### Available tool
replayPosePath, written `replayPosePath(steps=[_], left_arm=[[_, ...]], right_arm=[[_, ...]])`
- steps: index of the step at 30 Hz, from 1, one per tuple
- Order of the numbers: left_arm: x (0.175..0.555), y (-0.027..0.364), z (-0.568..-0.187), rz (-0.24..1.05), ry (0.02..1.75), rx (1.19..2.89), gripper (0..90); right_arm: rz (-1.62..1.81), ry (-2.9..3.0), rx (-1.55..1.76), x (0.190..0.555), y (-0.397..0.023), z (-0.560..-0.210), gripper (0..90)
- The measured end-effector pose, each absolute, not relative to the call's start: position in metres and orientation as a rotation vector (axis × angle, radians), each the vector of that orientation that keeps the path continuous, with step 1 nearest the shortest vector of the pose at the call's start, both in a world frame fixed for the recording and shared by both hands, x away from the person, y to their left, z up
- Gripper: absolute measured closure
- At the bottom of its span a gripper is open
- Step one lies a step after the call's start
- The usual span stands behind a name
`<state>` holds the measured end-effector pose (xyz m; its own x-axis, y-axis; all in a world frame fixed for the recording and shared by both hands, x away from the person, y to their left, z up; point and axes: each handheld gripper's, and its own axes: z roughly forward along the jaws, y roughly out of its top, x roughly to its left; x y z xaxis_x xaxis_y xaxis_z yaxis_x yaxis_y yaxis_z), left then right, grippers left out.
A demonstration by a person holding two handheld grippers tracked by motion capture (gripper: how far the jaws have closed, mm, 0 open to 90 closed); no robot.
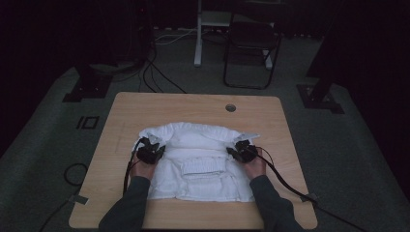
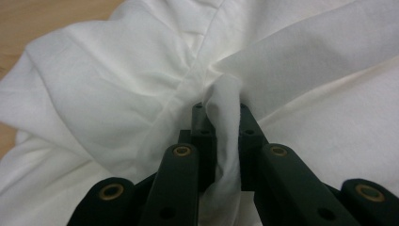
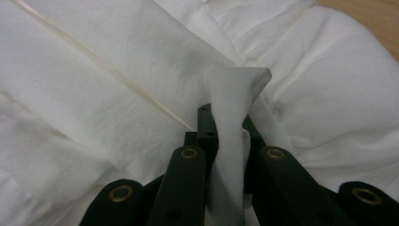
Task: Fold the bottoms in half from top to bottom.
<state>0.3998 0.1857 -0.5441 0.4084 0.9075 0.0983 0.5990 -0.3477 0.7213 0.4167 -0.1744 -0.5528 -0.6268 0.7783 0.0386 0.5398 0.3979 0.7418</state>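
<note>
Jaws pinch white garment (image 2: pixel 117 94); folded chair (image 1: pixel 251 38) beyond table (image 1: pixel 193 104).

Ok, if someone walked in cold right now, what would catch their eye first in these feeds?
The white garment spread over the middle of the wooden table, bright against the dark room. Next, the left gripper and right gripper at its two sides, each shut on a pinched fold of the cloth. In the gripper views that fold stands up between the black fingers.
</note>
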Motion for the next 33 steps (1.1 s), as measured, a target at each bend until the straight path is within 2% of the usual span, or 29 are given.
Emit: replayPosePath(steps=[5,7,12,15,18,20,25,26,28,30,33], left_arm=[[0.409,0.190,-0.537,0.615,1.321,2.025,83.7],[0.393,0.201,-0.514,0.629,1.272,1.905,84.6],[0.378,0.214,-0.478,0.560,1.176,1.771,84.7],[0.361,0.225,-0.449,0.478,1.089,1.651,84.8],[0.344,0.230,-0.440,0.463,1.034,1.642,84.6],[0.335,0.233,-0.446,0.433,1.041,1.658,84.5],[0.323,0.239,-0.472,0.342,1.057,1.734,80.1],[0.319,0.237,-0.474,0.384,1.056,1.773,75.4],[0.317,0.235,-0.470,0.442,1.058,1.796,62.1],[0.319,0.231,-0.461,0.486,1.050,1.805,60.0],[0.327,0.215,-0.448,0.519,1.035,1.808,60.0]], right_arm=[[1.071,2.364,1.228,0.433,-0.173,-0.548,85.4],[1.151,2.326,1.257,0.434,-0.183,-0.537,85.5],[1.288,2.226,1.219,0.424,-0.200,-0.510,85.6],[1.417,2.076,1.120,0.407,-0.212,-0.476,85.7],[1.536,2.019,1.064,0.388,-0.223,-0.457,85.6],[1.505,2.049,1.023,0.374,-0.221,-0.456,85.6],[1.440,2.167,1.008,0.343,-0.217,-0.489,85.1],[1.433,2.190,1.024,0.339,-0.219,-0.495,83.2],[1.426,2.229,1.027,0.334,-0.223,-0.501,67.5],[1.426,2.164,1.021,0.330,-0.226,-0.493,53.0],[1.423,2.064,1.010,0.330,-0.220,-0.470,50.4]])
